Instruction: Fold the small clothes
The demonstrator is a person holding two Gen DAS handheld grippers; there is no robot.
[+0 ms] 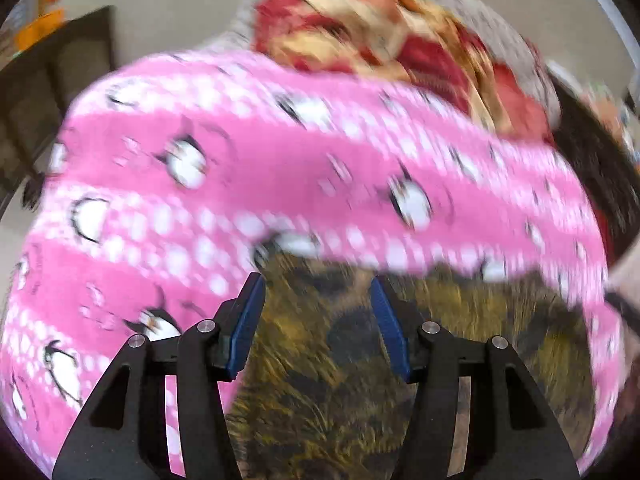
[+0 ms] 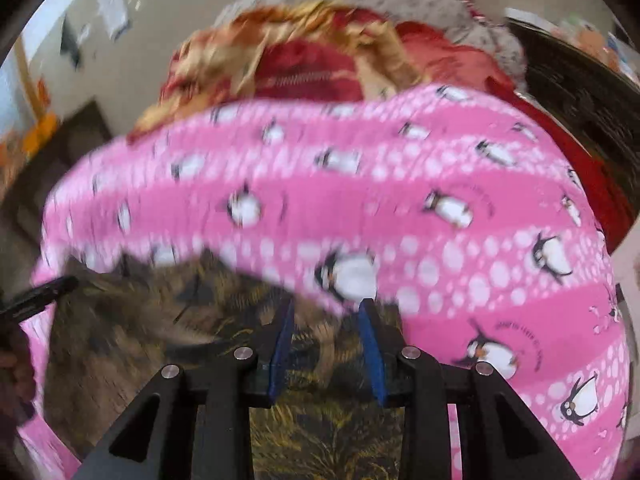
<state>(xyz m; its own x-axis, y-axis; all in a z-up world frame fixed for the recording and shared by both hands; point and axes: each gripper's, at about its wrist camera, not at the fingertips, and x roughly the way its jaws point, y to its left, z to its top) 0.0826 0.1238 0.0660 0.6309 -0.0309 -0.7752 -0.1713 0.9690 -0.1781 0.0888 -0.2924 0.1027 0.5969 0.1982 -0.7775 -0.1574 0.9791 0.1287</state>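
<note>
Pink penguin cloth point(image 1: 280, 168) over brown mottled fabric point(image 1: 340, 380), both grippers' jaws apart, empty

Two matching black grippers with blue pads

Both the left gripper point(image 1: 316, 300) and the right gripper point(image 2: 326, 330) look like the same build: chunky matte black plastic arms shaped like angled struts with triangular cutouts near the base, and four round silver screw heads sitting on the linkage pivots. The fingers point(image 1: 250, 322) are lined with flat blue pads that have a fine ribbed look on the inner faces. Same blue fingers point(image 2: 370, 354) on the right one.
</note>
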